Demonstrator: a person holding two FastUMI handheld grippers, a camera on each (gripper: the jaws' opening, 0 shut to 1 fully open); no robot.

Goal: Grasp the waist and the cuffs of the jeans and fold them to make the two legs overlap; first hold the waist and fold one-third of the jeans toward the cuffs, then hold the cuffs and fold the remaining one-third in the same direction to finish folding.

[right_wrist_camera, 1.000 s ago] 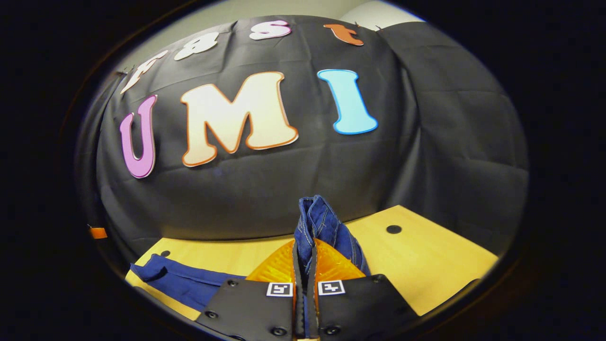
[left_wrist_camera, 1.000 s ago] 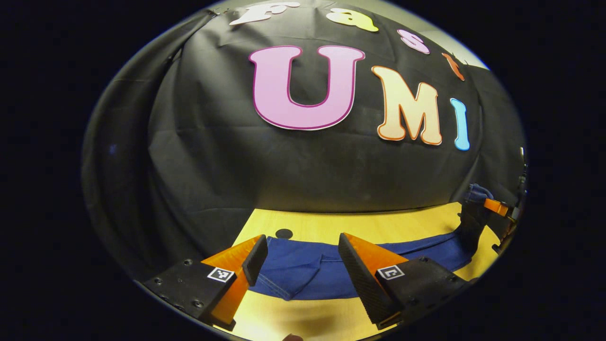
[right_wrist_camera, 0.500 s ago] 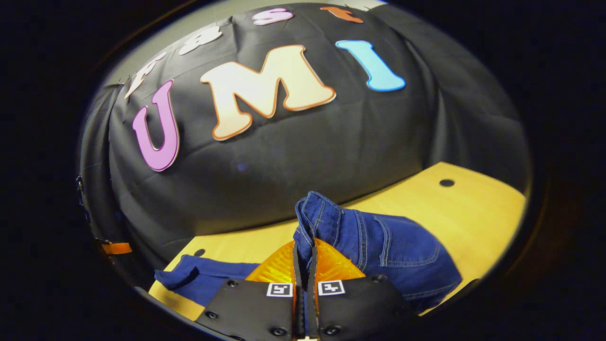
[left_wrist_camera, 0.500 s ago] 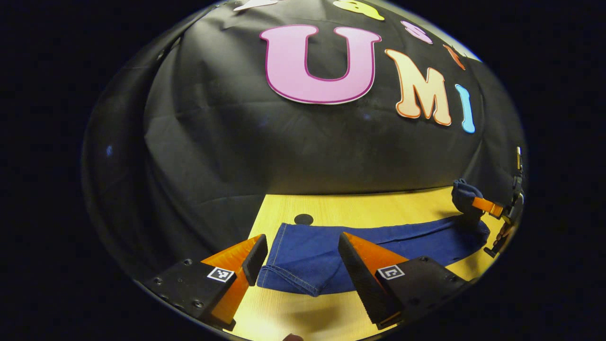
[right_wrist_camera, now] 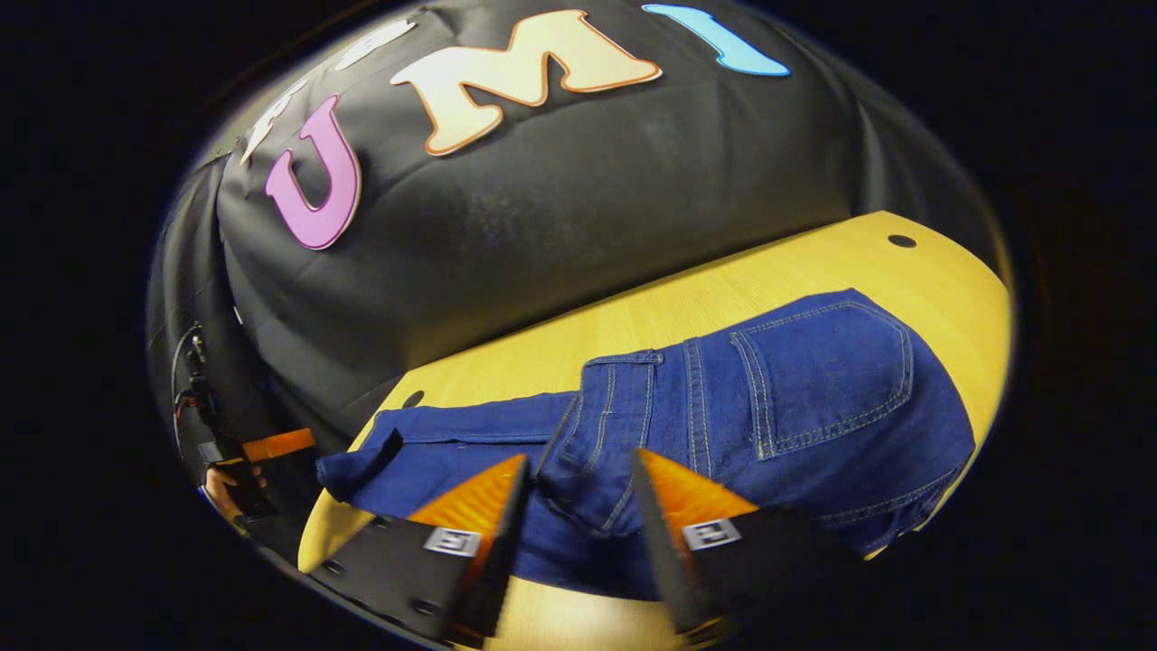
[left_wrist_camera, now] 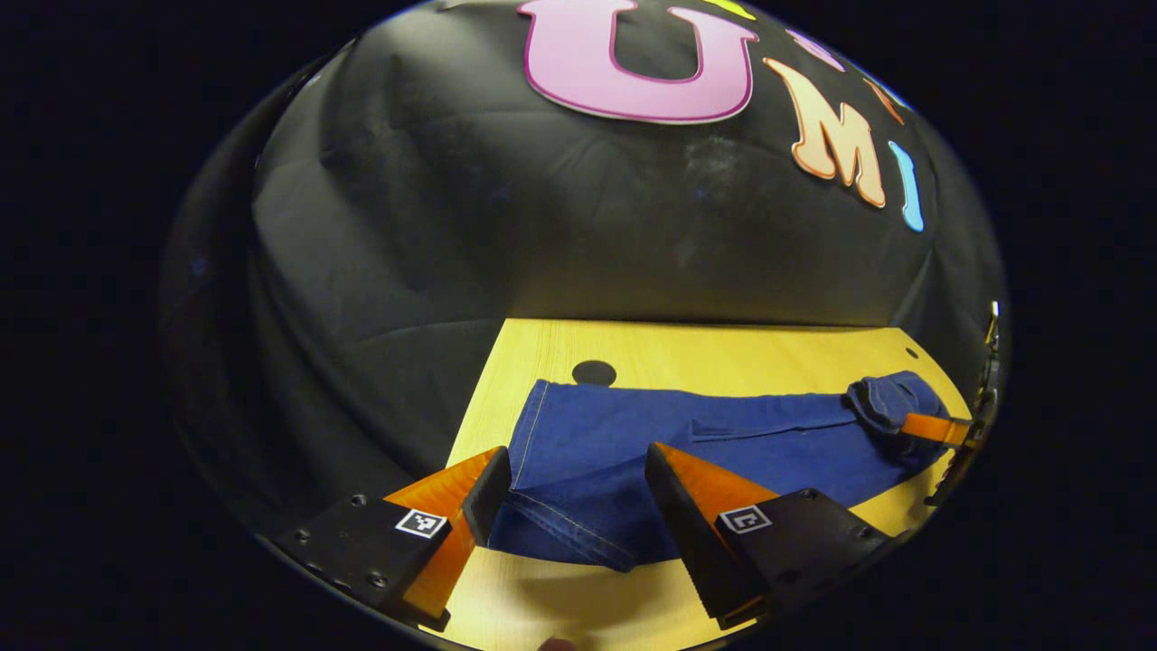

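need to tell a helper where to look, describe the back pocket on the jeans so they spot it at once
Start at the yellow wooden table and the blue jeans on it. At their wide waist end, beyond the open right gripper, sits the back pocket: a shield-shaped patch outlined in pale double stitching.
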